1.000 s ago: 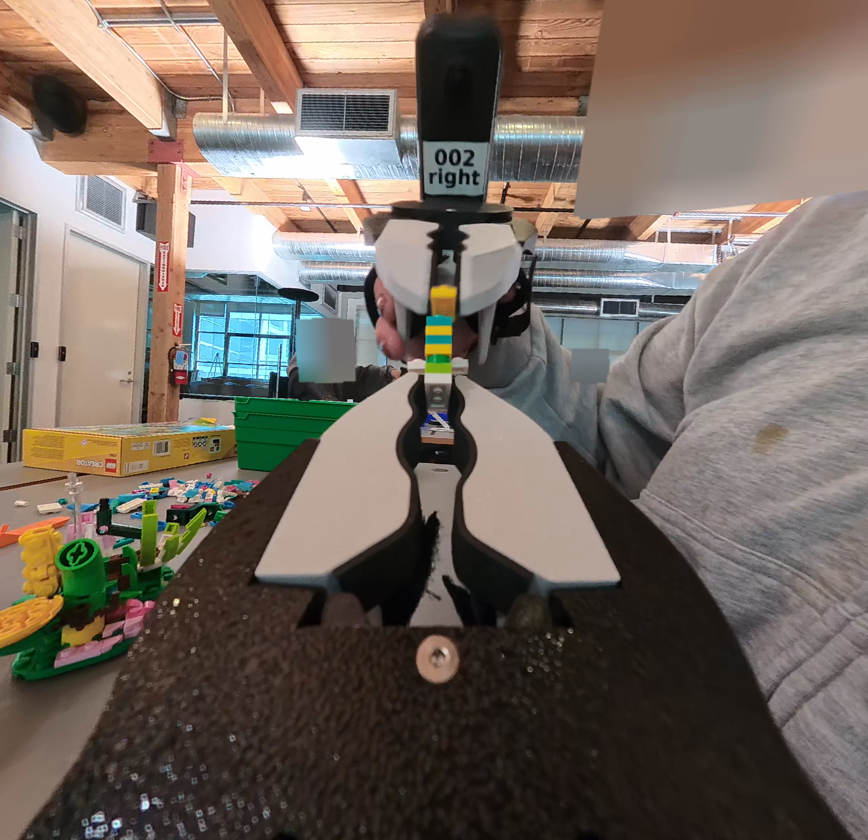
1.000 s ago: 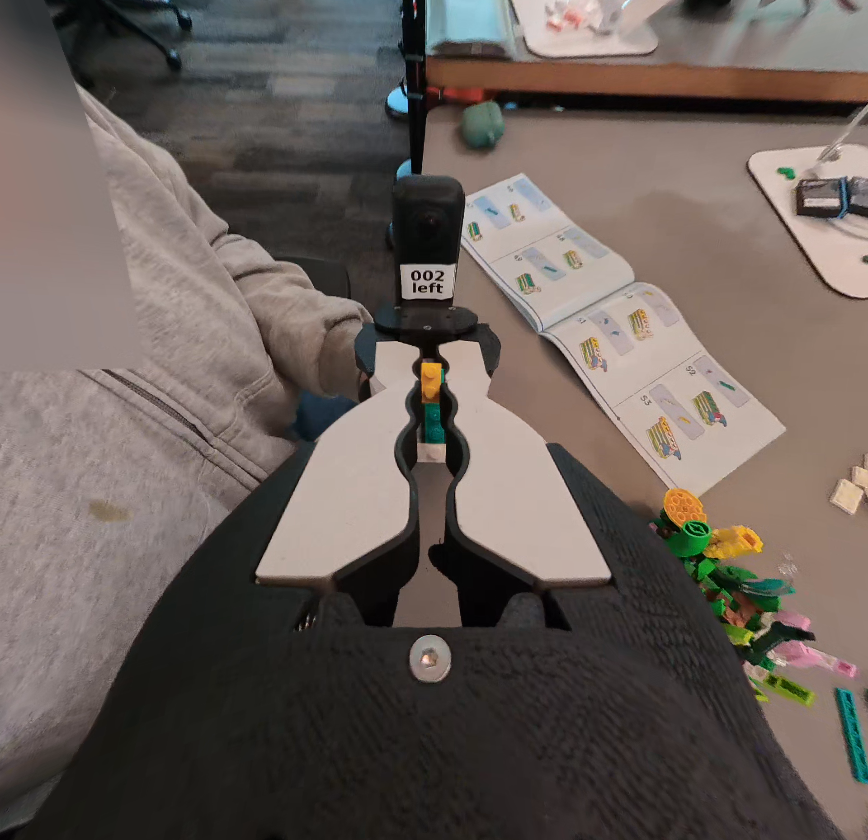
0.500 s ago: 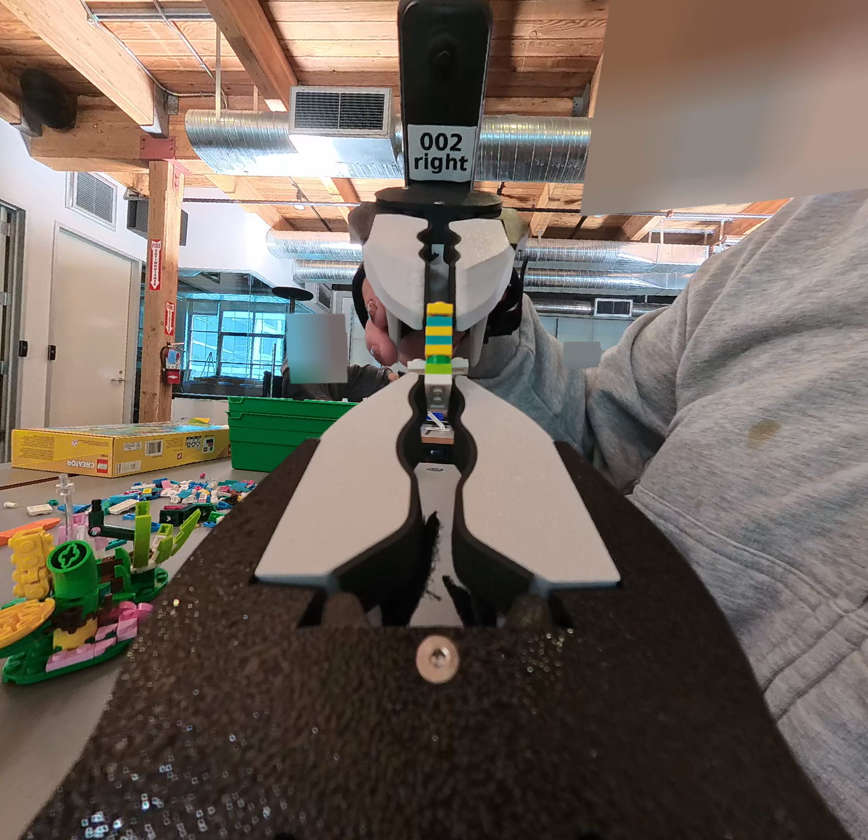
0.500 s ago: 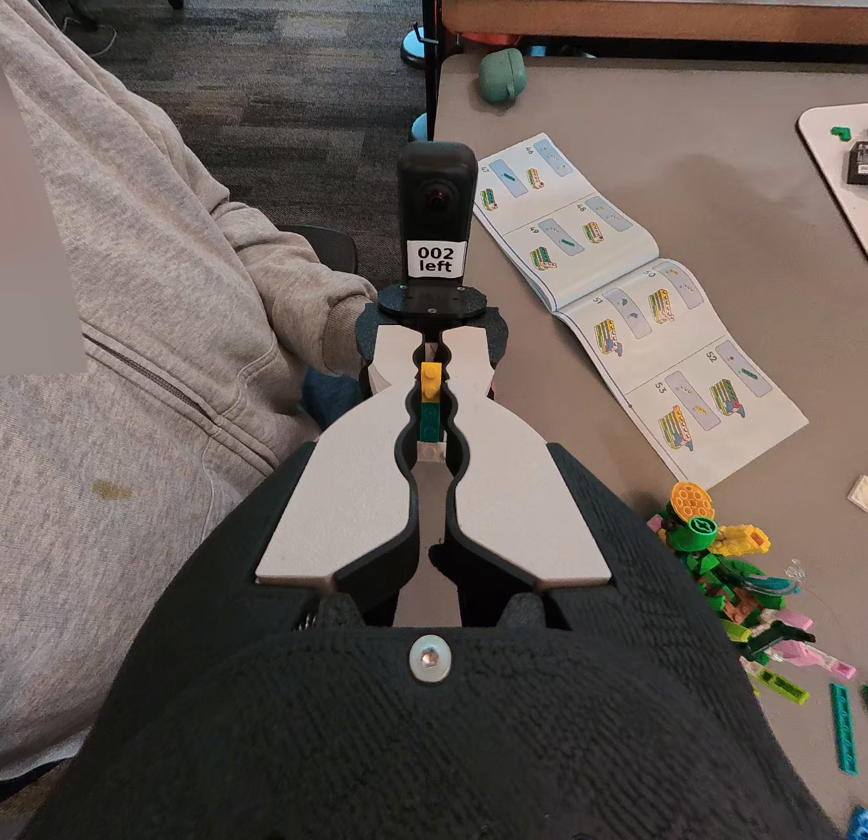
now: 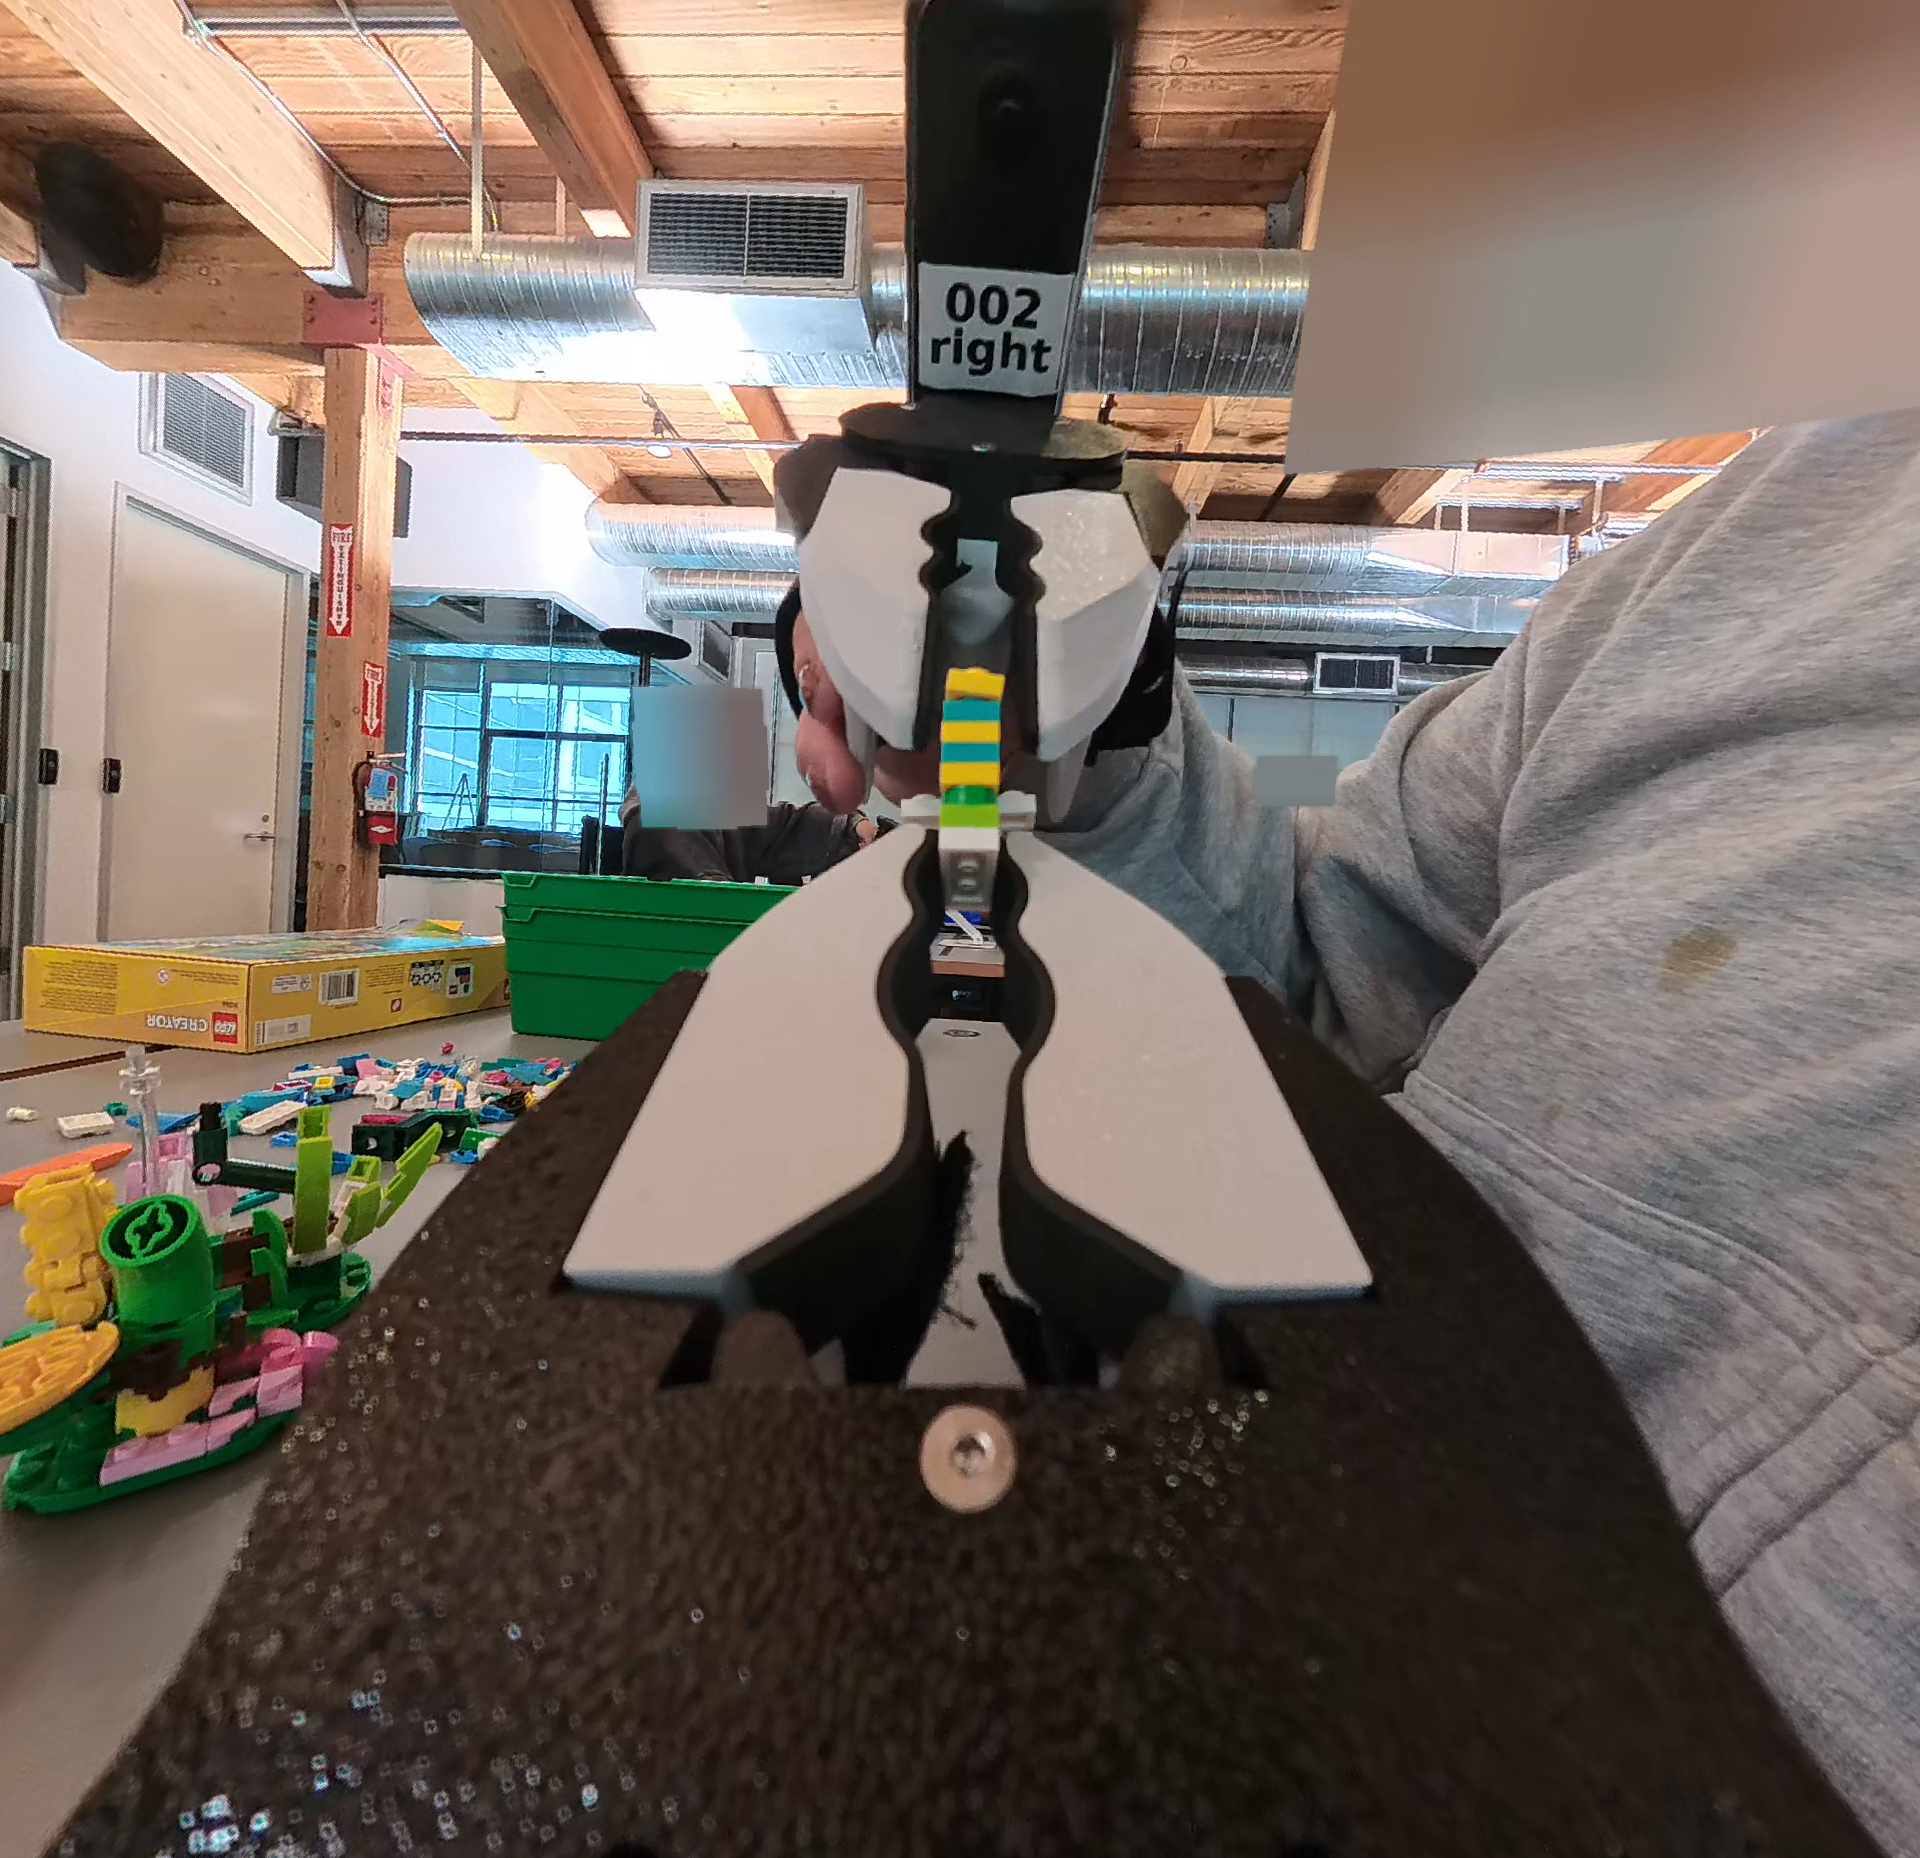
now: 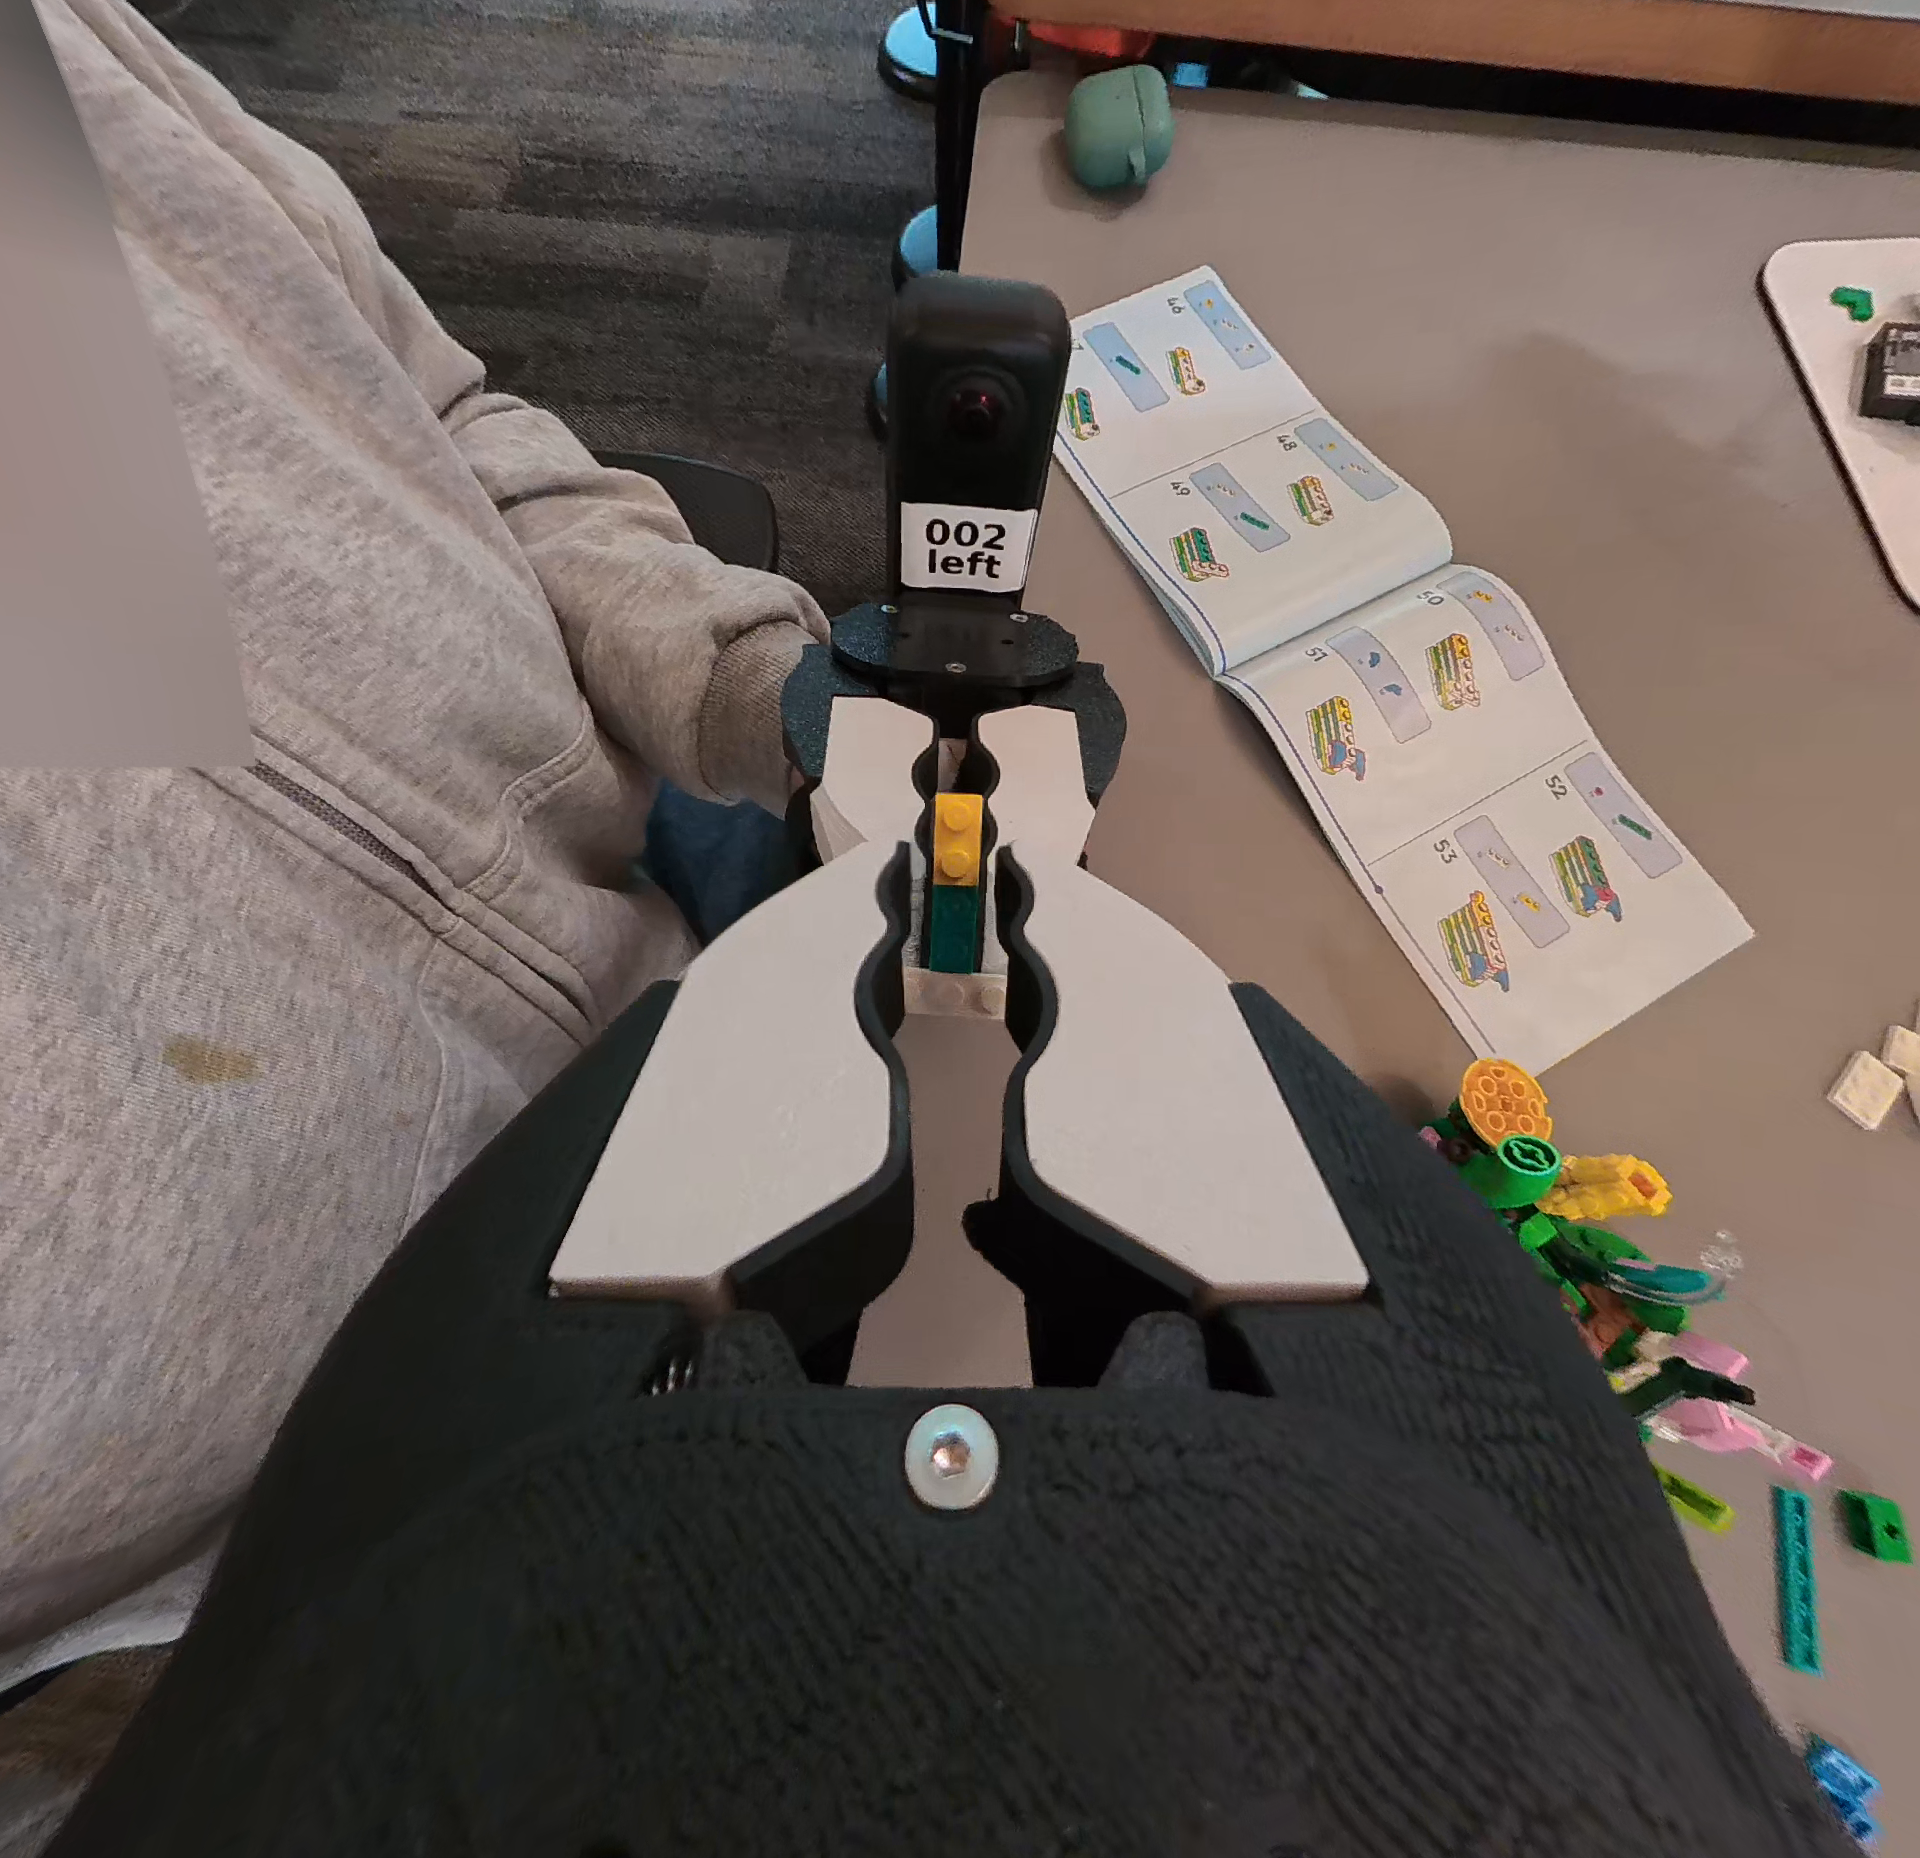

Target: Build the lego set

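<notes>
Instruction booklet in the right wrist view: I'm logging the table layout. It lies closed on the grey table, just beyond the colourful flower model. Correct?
Not quite: the instruction booklet lies open, pages of building steps facing up, as the right wrist view shows. The rest holds: it is on the grey table, just beyond the colourful flower model.

Grippers (image 5: pixel 969 858) (image 6: pixel 951 873) tip to tip

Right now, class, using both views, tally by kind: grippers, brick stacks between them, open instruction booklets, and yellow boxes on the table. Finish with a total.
grippers: 2 (left gripper, right gripper)
brick stack: 1
instruction booklet: 1
yellow box: 1
Total: 5
</notes>
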`<state>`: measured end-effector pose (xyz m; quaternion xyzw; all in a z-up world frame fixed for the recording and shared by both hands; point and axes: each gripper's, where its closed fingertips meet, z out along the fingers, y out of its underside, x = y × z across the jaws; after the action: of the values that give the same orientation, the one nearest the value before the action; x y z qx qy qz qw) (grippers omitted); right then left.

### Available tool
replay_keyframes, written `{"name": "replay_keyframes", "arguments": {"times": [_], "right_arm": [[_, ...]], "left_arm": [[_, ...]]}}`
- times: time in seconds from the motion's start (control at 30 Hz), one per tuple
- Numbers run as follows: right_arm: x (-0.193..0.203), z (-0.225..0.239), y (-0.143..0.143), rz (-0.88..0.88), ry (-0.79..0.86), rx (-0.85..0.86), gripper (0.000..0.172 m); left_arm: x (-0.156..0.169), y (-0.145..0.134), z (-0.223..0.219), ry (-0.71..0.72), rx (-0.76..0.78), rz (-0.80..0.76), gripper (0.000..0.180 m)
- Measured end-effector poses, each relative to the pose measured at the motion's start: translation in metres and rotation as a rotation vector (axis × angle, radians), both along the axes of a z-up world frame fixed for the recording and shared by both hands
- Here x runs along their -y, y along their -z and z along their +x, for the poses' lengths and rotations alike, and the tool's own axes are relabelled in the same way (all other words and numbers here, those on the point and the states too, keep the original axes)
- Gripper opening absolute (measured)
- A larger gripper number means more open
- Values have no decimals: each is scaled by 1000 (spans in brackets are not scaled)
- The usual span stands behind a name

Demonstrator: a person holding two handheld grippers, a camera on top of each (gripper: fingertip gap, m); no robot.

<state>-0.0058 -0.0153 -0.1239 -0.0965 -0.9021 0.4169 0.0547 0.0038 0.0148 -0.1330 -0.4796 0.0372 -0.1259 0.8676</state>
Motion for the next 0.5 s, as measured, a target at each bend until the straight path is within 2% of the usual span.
{"name": "replay_keyframes", "arguments": {"times": [0.13,0.23,0.33,0.5], "right_arm": [[-2,-2,0,-5,7,-8,14],[-4,-3,-6,-29,12,-59,25],[-11,-7,-16,-91,30,-210,34],[-19,-9,-17,-121,84,-556,39]], "left_arm": [[0,0,0,-1,1,0,8],[0,0,0,-2,3,0,8],[0,0,-2,-3,16,4,8],[2,-2,-10,-25,61,18,8]]}}
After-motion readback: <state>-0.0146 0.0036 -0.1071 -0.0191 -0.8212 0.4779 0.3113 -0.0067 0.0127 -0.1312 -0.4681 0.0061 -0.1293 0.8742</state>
